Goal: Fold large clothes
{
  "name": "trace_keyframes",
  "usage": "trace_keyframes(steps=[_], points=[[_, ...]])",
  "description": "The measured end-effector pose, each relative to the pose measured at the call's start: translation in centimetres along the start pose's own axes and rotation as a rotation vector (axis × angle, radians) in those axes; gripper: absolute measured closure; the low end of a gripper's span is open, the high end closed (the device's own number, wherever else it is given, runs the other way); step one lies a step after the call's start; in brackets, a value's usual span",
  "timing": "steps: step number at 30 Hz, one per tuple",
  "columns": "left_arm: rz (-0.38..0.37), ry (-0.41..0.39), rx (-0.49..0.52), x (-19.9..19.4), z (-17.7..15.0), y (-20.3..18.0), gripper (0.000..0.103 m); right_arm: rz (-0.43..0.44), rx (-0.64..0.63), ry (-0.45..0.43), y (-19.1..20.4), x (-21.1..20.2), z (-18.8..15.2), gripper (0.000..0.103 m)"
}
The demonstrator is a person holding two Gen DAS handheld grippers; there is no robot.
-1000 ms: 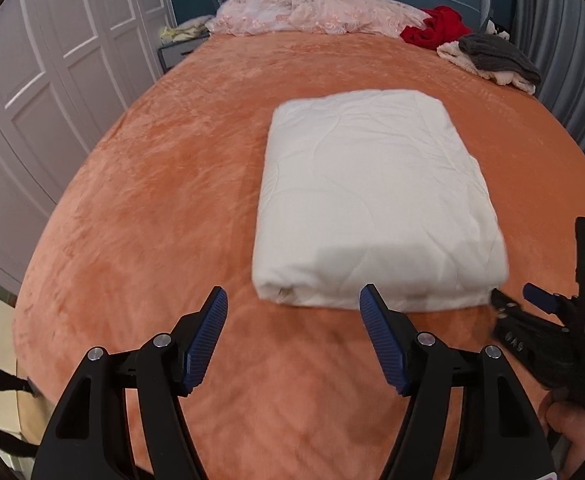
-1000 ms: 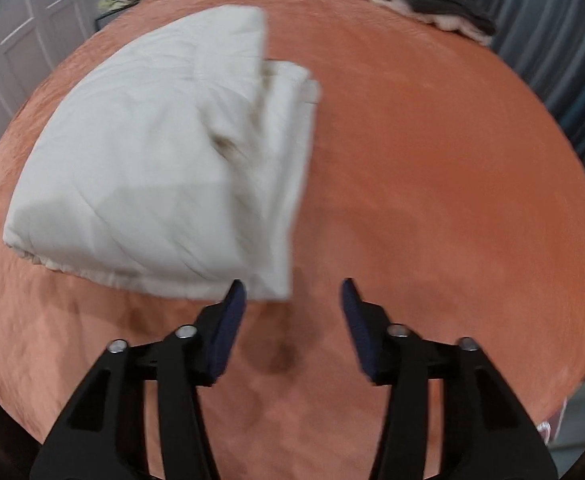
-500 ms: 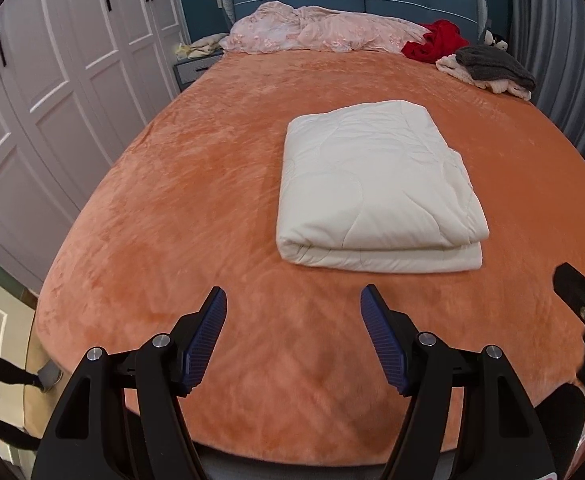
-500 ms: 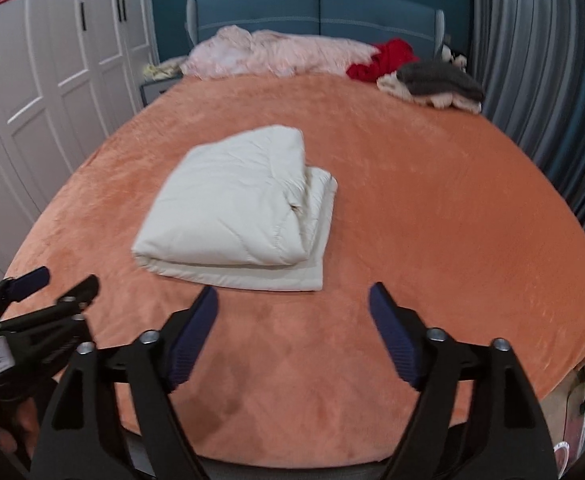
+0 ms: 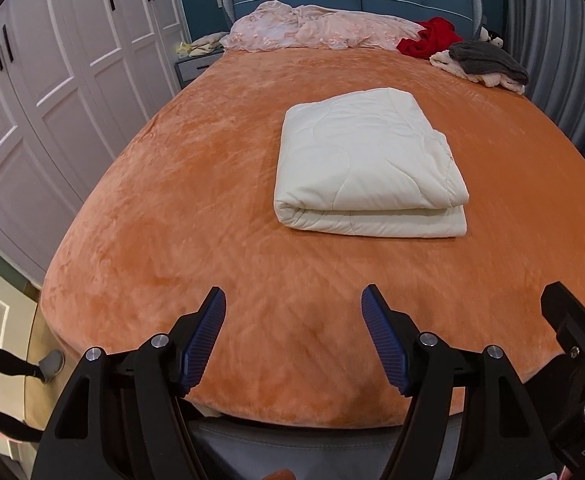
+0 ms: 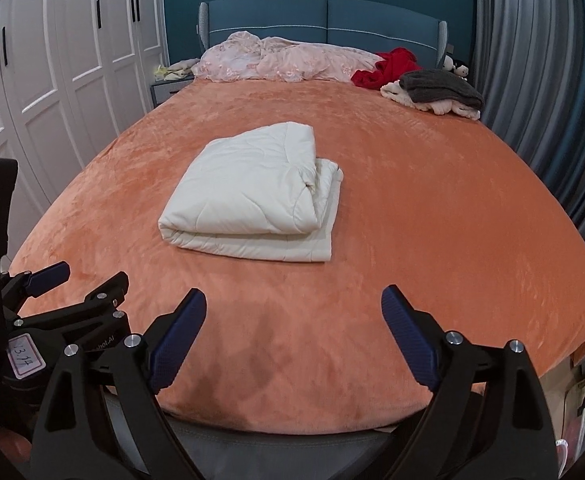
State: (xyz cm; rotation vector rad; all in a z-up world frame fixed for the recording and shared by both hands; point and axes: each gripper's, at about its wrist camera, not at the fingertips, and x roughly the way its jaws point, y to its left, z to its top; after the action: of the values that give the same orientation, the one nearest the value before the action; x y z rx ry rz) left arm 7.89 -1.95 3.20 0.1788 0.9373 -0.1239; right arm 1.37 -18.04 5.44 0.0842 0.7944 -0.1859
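A cream quilted blanket [image 5: 366, 168] [image 6: 252, 204] lies folded into a thick rectangle in the middle of the orange bed [image 5: 196, 208] [image 6: 432, 208]. My left gripper [image 5: 293, 336] hangs open over the bed's near edge, well short of the blanket, with nothing between its blue pads. My right gripper [image 6: 293, 336] is also back at the near edge, its jaws still opening and empty. In the right wrist view the left gripper [image 6: 76, 280] shows at the lower left. A black part of the right gripper [image 5: 572, 332] shows at the left wrist view's right edge.
At the headboard lie a pink quilt [image 5: 316, 26], a red garment [image 5: 430, 42] and a grey and cream pile [image 5: 482, 64]. White wardrobe doors [image 5: 52, 80] line the left side, with a nightstand [image 5: 196, 66] beyond. Grey curtains [image 6: 540, 100] hang on the right.
Both grippers have drawn back from the blanket to the bed's near edge and risen. The right gripper's jaws have widened, and the blanket corner near them now lies settled on the fold.
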Motion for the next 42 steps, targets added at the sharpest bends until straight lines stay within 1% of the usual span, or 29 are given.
trace_keyframes(steps=[5,12,26,42], points=[[0.002,0.000,-0.022,-0.3,-0.4,0.0,0.034,0.003,0.001,0.009,0.3,0.1,-0.8,0.016],[0.001,-0.005,-0.026,-0.6,-0.8,-0.2,0.034,-0.001,0.001,0.007,0.5,0.1,-1.2,0.016],[0.015,-0.011,-0.037,-0.6,-0.8,0.1,0.034,0.000,0.002,0.006,0.6,0.0,-1.3,0.016],[0.027,-0.016,-0.027,-0.6,-0.6,0.4,0.034,0.001,-0.001,0.008,0.8,0.3,-1.3,0.016]])
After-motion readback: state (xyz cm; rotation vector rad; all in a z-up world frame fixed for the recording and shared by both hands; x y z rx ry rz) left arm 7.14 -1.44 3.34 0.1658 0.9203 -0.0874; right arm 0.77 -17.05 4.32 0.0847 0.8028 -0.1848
